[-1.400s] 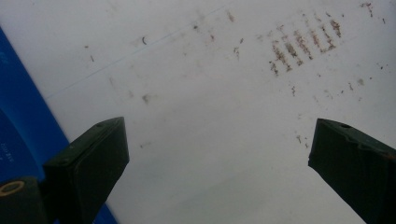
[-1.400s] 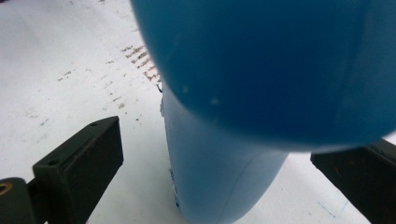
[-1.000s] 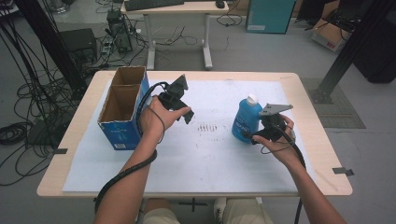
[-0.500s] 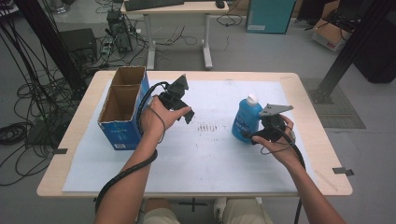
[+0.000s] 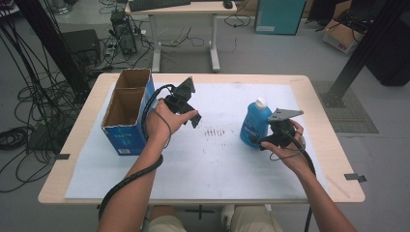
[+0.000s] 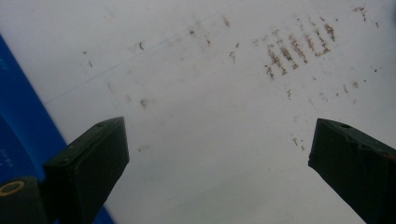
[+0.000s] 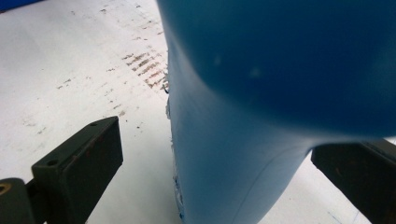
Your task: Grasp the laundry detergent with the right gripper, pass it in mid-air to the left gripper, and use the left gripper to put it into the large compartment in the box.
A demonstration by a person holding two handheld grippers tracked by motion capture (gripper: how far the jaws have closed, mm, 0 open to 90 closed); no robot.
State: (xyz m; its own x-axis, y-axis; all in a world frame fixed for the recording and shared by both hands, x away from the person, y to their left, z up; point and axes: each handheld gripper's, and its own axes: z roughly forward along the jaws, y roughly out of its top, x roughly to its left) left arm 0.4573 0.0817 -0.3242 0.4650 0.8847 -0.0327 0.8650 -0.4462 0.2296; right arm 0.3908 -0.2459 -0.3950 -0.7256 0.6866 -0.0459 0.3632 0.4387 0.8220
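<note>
At a wooden table (image 5: pixel 309 84) covered by a white mat (image 5: pixel 212 164), a person is working two hand-held grippers around one blue bottle (image 5: pixel 255 124) with a white cap, which is standing upright right of the mat's centre. The right gripper (image 5: pixel 263 141) is sitting at the bottle's base with its jaws spread apart; in the right gripper view the bottle (image 7: pixel 261 116) is standing between the two jaws, with a gap showing at the left one, so nothing is clamped. The left gripper (image 5: pixel 191 113) is hovering over the mat just beside one open cardboard box (image 5: pixel 126 113), blue-sided and divided into two compartments, which is standing near the table's left edge. Its jaws are also wide apart and empty; the left gripper view is showing bare mat between them, a patch of brown smudges (image 6: pixel 299 46) and a strip of the box's blue wall (image 6: pixel 23 126). Open mat is lying between the grippers and towards the person's edge. The high view alone is taking in the floor, cables and a second desk (image 5: pixel 183 7) beyond.
</note>
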